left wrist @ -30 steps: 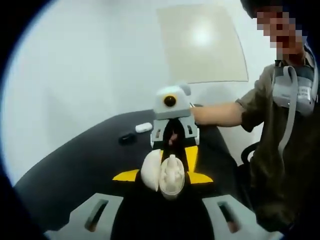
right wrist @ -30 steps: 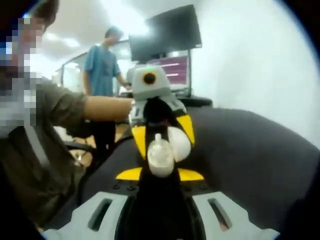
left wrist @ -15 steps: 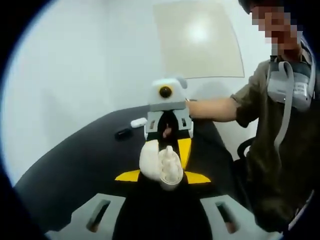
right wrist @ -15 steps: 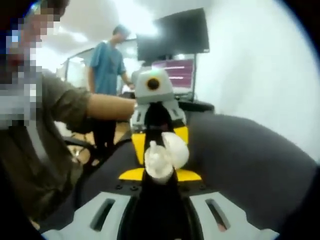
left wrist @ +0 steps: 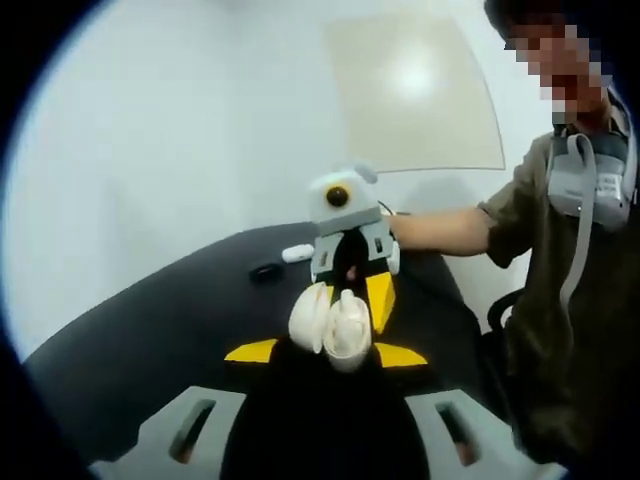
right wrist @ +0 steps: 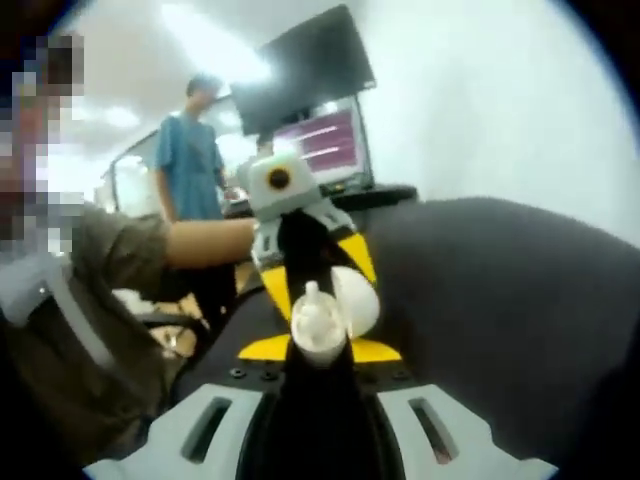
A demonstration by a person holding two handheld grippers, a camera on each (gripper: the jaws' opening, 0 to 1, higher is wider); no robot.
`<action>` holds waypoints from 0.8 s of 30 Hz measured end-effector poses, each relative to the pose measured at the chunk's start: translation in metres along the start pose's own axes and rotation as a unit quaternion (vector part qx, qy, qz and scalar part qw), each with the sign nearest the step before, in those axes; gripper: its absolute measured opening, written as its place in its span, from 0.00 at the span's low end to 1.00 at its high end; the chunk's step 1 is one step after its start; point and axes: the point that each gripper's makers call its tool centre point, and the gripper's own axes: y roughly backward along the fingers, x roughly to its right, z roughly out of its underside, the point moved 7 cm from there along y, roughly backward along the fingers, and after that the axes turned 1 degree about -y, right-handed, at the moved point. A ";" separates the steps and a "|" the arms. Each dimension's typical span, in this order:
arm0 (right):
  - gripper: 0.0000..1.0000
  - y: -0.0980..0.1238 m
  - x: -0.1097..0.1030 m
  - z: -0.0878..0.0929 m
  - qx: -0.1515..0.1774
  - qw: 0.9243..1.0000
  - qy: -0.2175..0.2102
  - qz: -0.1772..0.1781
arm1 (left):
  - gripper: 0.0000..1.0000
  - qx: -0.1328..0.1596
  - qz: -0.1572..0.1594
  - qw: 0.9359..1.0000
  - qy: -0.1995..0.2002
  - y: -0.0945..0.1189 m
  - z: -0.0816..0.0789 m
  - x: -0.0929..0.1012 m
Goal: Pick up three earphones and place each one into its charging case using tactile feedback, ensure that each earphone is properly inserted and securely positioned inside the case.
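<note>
White case [left wrist: 334, 325] stays clamped between both tools, its lid now tilted slightly nearer closed.

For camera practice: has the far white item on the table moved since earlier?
No: the white item stays beside the black item; the camera shifted.

The left gripper [left wrist: 327, 352] and the right gripper [right wrist: 318, 352] face each other nose to nose, yellow-tipped jaws meeting. In the left gripper view its jaws are closed on a white charging case [left wrist: 310, 318]. In the right gripper view its jaws pinch a white earphone [right wrist: 314, 322]. A bare forearm [left wrist: 440, 230] reaches behind the right gripper.
</note>
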 end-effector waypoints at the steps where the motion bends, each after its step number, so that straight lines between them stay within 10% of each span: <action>1: 0.21 0.000 0.000 0.000 0.000 1.000 0.000 0.000 | 0.32 0.001 0.003 1.000 -0.002 -0.002 -0.001 0.001; 11: 0.21 0.000 0.006 0.001 0.005 0.998 -0.065 0.007 | 0.17 0.005 0.009 0.999 -0.035 0.000 -0.017 0.003; 24: 0.21 0.003 0.003 0.000 0.006 0.999 -0.053 0.004 | 0.24 -0.063 -0.032 0.993 -0.096 0.004 -0.010 0.005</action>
